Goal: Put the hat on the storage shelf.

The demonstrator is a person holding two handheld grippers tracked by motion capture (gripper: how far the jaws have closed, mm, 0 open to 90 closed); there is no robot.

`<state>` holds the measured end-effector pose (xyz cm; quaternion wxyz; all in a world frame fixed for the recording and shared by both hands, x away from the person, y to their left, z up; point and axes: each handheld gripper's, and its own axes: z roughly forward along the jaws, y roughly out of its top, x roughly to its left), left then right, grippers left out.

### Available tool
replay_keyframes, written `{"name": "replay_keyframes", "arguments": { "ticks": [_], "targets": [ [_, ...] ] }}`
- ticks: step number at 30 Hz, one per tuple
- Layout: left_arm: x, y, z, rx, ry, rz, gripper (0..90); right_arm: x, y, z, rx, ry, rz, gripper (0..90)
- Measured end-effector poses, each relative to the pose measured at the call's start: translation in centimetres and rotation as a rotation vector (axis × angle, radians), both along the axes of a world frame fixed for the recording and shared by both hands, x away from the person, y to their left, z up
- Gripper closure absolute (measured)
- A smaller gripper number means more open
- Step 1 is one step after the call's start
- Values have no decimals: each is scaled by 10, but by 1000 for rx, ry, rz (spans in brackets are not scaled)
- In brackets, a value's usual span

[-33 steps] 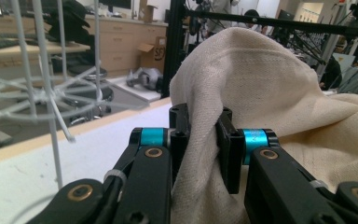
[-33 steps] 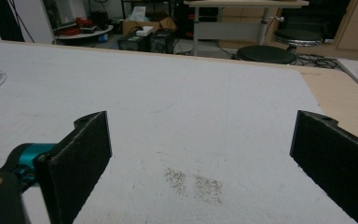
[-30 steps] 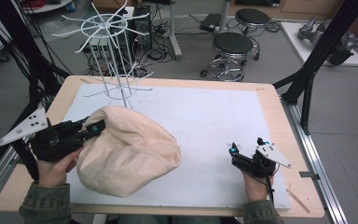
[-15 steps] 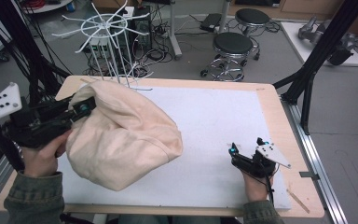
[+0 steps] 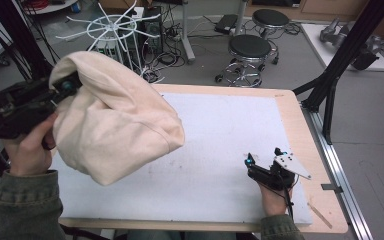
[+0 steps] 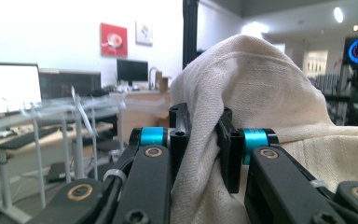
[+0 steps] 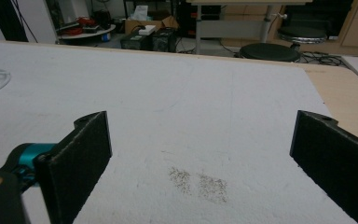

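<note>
The cream cloth hat (image 5: 112, 122) hangs lifted over the table's left edge, its crown bunched high and its open brim drooping toward the white mat (image 5: 220, 145). The left gripper (image 6: 200, 140), raised in the person's left hand (image 5: 27, 150), pinches a fold of its fabric tight between the jaws. The right gripper (image 7: 200, 154) rests low near the mat's front right corner, jaws spread wide, holding nothing. A white wire rack (image 5: 112, 25), probably a hat stand, rises behind the far left corner.
</note>
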<state>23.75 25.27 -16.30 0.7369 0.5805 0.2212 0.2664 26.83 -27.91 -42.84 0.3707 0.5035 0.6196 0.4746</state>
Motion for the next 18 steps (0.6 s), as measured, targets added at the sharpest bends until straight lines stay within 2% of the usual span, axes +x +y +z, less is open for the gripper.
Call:
{"name": "replay_keyframes", "arguments": {
  "ticks": [5,9,12,18],
  "targets": [
    [2,5,18,-29,-32,22,784,0,1,0,3,-1,6,43],
    [7,10,29,-66,-38,34,784,0,1,0,-3,-5,12,43],
    [14,12,34,-76,-43,67,784,1,1,0,-2,-6,13,43],
    [25,11,40,-93,-42,80,784,0,0,0,1,-1,12,43]
  ]
}}
